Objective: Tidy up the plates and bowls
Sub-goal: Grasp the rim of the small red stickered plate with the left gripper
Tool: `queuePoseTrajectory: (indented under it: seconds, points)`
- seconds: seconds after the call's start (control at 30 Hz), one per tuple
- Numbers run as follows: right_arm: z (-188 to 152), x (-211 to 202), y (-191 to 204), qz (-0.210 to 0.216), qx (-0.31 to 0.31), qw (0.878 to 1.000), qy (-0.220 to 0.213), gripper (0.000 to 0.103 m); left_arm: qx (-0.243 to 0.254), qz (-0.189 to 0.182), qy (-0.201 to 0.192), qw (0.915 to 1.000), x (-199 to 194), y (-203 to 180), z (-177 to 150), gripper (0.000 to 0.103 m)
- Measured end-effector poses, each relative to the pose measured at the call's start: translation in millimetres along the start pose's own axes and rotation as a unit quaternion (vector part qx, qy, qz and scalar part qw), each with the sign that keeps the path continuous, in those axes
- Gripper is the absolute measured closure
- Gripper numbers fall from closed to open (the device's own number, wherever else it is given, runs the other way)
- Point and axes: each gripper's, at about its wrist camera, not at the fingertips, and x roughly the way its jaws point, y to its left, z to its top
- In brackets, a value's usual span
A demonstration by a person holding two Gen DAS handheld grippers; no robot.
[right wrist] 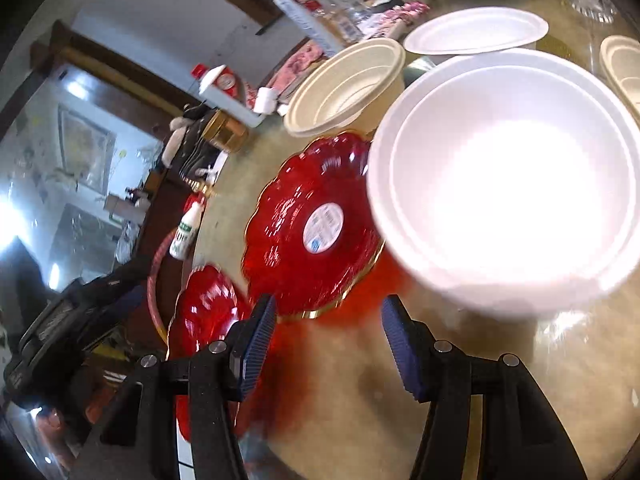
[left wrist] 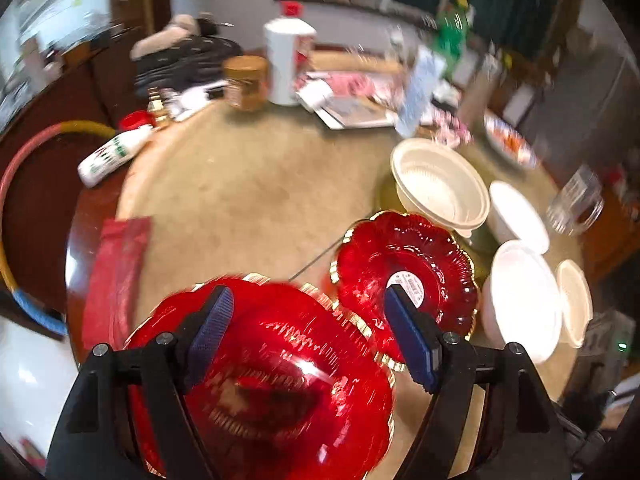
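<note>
Plates first, from the left wrist view: our left gripper (left wrist: 306,320) hangs with its jaws wide apart above a red plate (left wrist: 272,380) that lies on the table (left wrist: 248,192) close under the camera. The pads do not press on it, so we hold nothing there. Just beside it, toward the right, lies a second red plate (left wrist: 408,276) with a white sticker in its middle; the rims of the two look to overlap or touch, though blur keeps us from being sure. Beyond sit a cream bowl (left wrist: 440,184) and, nearer, a white bowl (left wrist: 524,300), with two more pale dishes at its right. Bottles, a jar and papers crowd the far side of the table.

From the right wrist view, our right gripper (right wrist: 328,320) also stands open, about half its spread, empty, its pads over bare table just short of the sticker plate (right wrist: 312,228). The white bowl (right wrist: 508,196) sits right beside that plate, its rim over the plate's edge in this view. The cream bowl (right wrist: 348,84) is behind, and the other red plate (right wrist: 208,308) lies at the left.

We judge the job partly done: reds are near each other and pale bowls grouped, yet neither plates nor bowls are properly stacked.
</note>
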Motion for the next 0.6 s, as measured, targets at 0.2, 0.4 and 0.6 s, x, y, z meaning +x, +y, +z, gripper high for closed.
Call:
queuePoseTrajectory:
  seconds: [0.2, 0.4, 0.6]
  points:
    - [22, 13, -16, -0.007, 0.028, 1.0, -0.004, 0.047, 0.022, 0.019, 0.042, 0.9987, 48, -28, 29, 0.025]
    - [30, 21, -25, -0.002, 0.034, 0.999, -0.002, 0.052, 0.025, 0.029, 0.095, 0.9947, 88, -40, 36, 0.025]
    - [33, 32, -21, -0.018, 0.016, 1.0, 0.009, 0.093, 0.04, 0.04, 0.128, 0.9901, 110, -50, 27, 0.067]
